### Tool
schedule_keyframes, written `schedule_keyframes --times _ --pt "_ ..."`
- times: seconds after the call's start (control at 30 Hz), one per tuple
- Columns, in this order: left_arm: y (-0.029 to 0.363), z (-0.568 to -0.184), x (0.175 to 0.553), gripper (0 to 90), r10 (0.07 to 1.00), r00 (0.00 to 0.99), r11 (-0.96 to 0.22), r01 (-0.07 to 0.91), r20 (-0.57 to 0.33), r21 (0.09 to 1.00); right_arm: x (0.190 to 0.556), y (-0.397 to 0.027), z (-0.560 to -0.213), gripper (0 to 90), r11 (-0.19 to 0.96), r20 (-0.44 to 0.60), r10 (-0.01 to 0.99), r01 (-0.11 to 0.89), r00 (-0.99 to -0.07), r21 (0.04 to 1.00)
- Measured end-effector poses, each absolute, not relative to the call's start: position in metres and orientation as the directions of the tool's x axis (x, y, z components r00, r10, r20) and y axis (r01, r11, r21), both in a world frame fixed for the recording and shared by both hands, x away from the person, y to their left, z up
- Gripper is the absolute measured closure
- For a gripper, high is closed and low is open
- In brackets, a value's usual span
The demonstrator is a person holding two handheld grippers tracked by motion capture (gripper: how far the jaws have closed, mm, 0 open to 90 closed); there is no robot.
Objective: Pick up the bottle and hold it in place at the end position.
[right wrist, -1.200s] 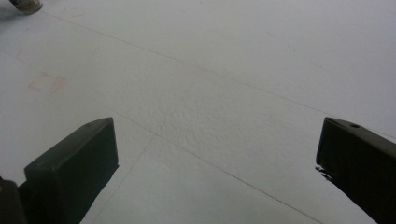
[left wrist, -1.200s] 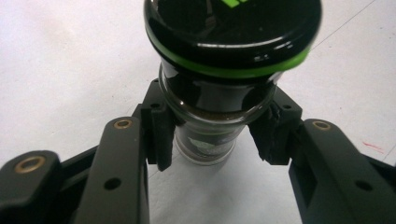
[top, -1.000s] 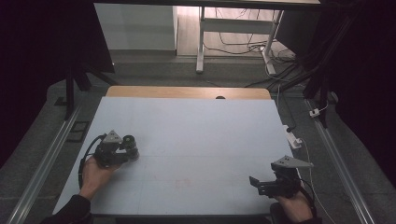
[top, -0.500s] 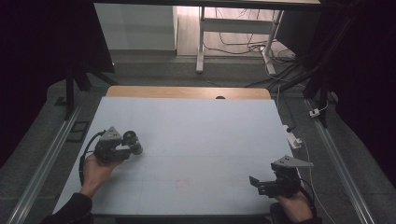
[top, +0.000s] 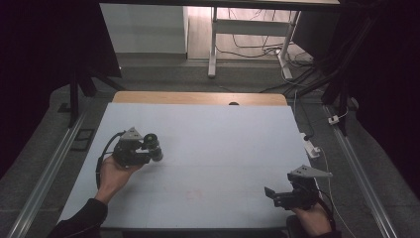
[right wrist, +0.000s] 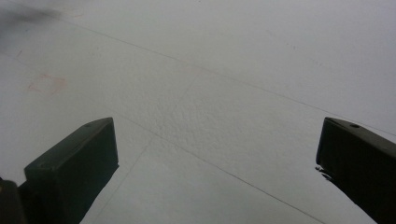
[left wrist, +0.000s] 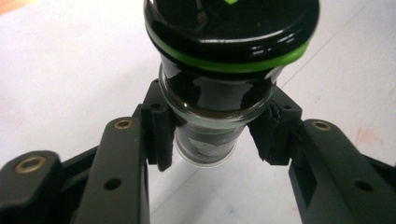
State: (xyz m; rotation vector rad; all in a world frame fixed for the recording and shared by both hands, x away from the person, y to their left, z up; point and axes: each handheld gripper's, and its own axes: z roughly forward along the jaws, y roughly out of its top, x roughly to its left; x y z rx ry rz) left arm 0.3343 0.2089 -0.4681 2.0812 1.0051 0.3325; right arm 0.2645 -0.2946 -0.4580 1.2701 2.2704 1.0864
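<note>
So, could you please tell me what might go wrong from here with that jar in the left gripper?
1. The left gripper pinches the glass jar on its narrow lower body, with the heavy black lid far beyond the pads; smooth glass could slip or pivot.
2. The jar is held tilted above the table, so a slip might crack it.
3. The right gripper rests open and far off, too distant to steady it.

The big table (top: 213, 148) has a flat, pale top with thin lines and a small pink mark (top: 194, 194) on it, and a strip of light brown wood (top: 198, 97) runs along its far edge.
</note>
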Motion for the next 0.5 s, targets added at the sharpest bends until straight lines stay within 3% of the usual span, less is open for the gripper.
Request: schedule_keyframes --times 0.5 --pt "0.152 -0.453 0.358 53.7 0.721 0.686 -0.4 0.53 -0.099 0.748 0.265 -0.295 -0.458 0.0 0.312 0.089 0.827 0.584 -0.555 0.749"
